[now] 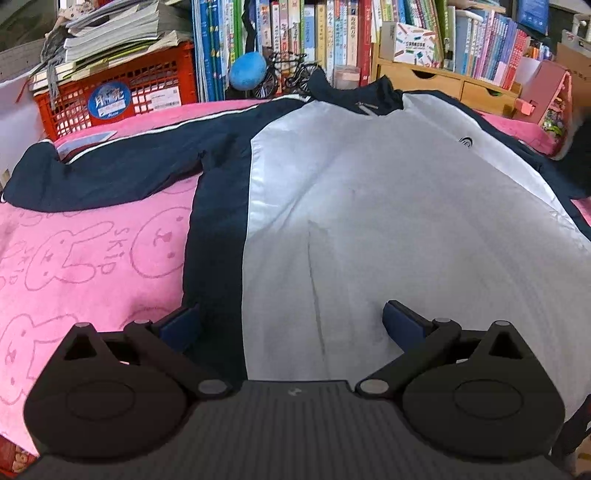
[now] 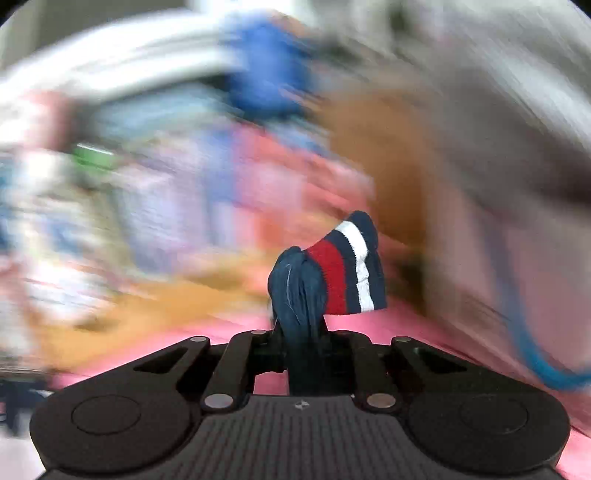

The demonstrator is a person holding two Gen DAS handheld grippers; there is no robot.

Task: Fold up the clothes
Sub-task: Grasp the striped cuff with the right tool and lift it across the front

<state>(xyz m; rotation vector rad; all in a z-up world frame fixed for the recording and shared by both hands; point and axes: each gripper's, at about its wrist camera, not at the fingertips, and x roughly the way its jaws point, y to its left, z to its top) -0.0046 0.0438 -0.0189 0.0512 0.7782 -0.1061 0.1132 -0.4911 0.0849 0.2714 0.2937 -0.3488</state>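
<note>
A navy and white jacket [image 1: 369, 206] lies flat on a pink towel [image 1: 85, 266], collar away from me, its left sleeve [image 1: 110, 173] stretched out to the left. My left gripper [image 1: 291, 325] is open just above the jacket's near hem, straddling the seam between navy and white. My right gripper [image 2: 301, 332] is shut on the jacket's striped cuff [image 2: 332, 269], navy with red and white bands, bunched between the jaws and held above the pink towel [image 2: 424, 332]. The right wrist view's background is motion-blurred.
A red crate [image 1: 122, 92] with stacked papers stands at the back left. Books [image 1: 295, 33], a blue ball [image 1: 247, 70] and a small model bicycle line the back. Wooden drawers [image 1: 443, 79] and a pink toy house [image 1: 550, 96] stand at the back right.
</note>
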